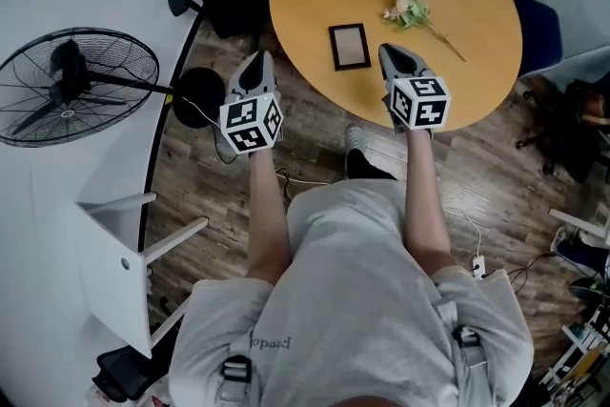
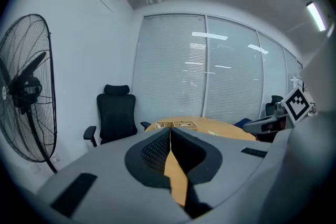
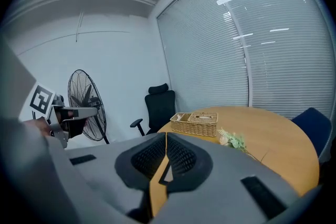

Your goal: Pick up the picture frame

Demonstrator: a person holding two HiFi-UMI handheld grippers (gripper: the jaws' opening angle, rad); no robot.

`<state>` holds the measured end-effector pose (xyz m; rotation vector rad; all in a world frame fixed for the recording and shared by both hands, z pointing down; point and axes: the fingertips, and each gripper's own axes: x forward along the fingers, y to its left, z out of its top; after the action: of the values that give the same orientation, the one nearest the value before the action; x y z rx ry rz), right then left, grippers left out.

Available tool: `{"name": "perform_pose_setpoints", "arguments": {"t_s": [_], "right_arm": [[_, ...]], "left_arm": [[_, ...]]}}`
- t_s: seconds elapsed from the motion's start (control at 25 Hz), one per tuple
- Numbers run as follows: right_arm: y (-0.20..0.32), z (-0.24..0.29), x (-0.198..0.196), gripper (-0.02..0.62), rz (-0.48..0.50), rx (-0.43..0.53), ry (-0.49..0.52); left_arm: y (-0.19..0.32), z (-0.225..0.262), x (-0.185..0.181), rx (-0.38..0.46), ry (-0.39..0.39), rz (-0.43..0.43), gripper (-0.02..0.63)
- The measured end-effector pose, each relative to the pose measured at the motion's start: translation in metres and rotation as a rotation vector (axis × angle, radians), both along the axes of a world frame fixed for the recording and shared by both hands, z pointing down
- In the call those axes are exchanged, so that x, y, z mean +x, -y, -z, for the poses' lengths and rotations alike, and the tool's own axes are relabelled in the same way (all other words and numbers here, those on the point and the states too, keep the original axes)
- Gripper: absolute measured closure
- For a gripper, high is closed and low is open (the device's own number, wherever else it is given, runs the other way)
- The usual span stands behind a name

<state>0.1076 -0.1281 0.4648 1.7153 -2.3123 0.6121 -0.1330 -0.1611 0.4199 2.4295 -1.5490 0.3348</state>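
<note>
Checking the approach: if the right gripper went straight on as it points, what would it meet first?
Probably the picture frame, near its right edge, lying on the round table; depth is unclear.

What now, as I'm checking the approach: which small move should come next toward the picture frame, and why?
Probably open the right gripper and ease it over the picture frame. Its jaws are shut and empty, and its tip is just beside the frame, which lies flat on the table, while the left gripper, also shut, is farther from it.
</note>
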Motion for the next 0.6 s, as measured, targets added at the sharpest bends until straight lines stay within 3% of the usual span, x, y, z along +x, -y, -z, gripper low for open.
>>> {"name": "perform_pose_setpoints", "arguments": {"t_s": [0.6], "right_arm": [[0.097, -0.027, 0.020, 0.571, 0.123, -0.036, -0.001]], "left_arm": [[0.076, -0.027, 0.077, -0.038, 0.038, -0.010, 0.578]]}}
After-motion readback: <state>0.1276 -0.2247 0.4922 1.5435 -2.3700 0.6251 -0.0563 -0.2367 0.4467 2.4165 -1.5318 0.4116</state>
